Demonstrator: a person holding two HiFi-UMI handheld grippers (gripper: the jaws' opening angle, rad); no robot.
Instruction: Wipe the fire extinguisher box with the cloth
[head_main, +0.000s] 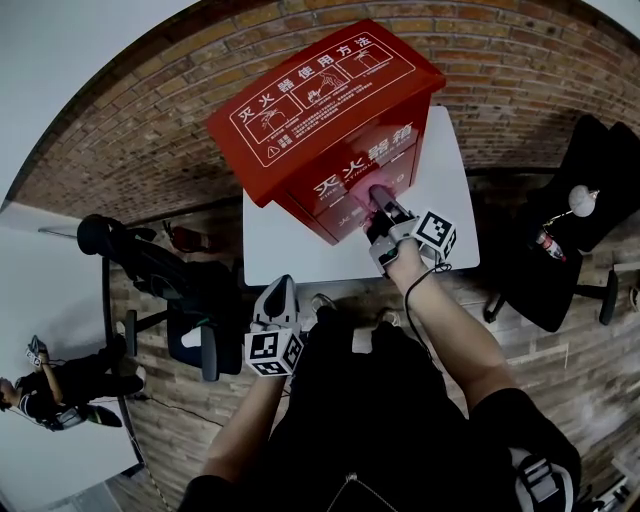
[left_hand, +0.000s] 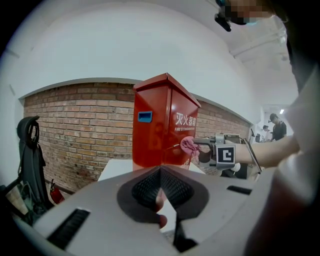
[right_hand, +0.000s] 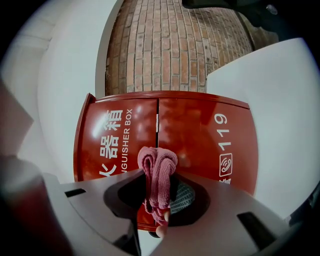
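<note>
Pinching the pink cloth (right_hand: 157, 172) in a tight wad, my right gripper (head_main: 380, 212) holds it up to the front doors of the fire extinguisher box (head_main: 330, 100), apparently touching them. My left gripper (head_main: 279, 292) hangs low, jaws together on nothing, well apart from the box. So nothing braces it: I judge a hard push could slide or rock it on the white table (head_main: 455, 200), and a dragged stroke could tug the wad free. The box stands upright, long axis vertical, sloped lid on top, its doors facing me.
</note>
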